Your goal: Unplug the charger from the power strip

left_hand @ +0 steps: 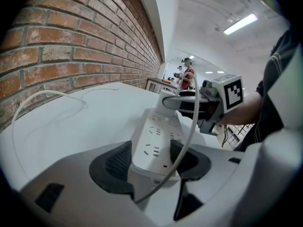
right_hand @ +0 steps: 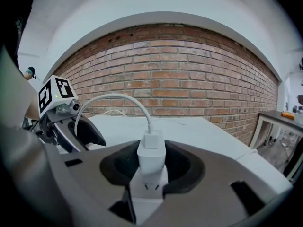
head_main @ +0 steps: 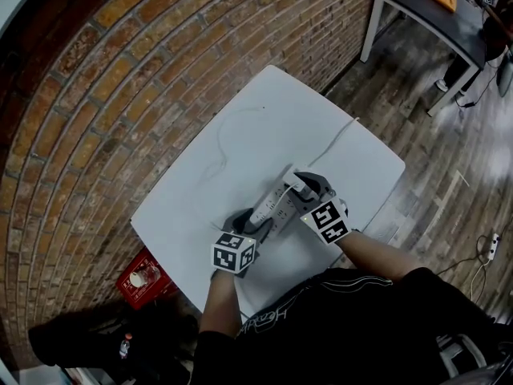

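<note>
A white power strip (head_main: 271, 207) lies on the white table (head_main: 264, 119). My left gripper (head_main: 255, 221) is shut on the strip's near end; in the left gripper view the strip (left_hand: 158, 141) sits clamped between the dark pads of that gripper (left_hand: 151, 162). A white charger (right_hand: 151, 156) stands plugged into the strip's far end (right_hand: 147, 193). My right gripper (right_hand: 151, 167) is shut on the charger, its pads on both sides of the body. In the head view the right gripper (head_main: 303, 184) covers most of the charger (head_main: 294, 180). The charger's cable (right_hand: 113, 97) arcs up and to the left.
A white cord (head_main: 337, 139) runs across the table to its far right edge, and a thinner one (head_main: 220, 147) curls on the left. The brick wall (head_main: 104, 95) is close behind. A red crate (head_main: 144, 277) sits on the floor. A dark table (head_main: 433, 10) stands far right.
</note>
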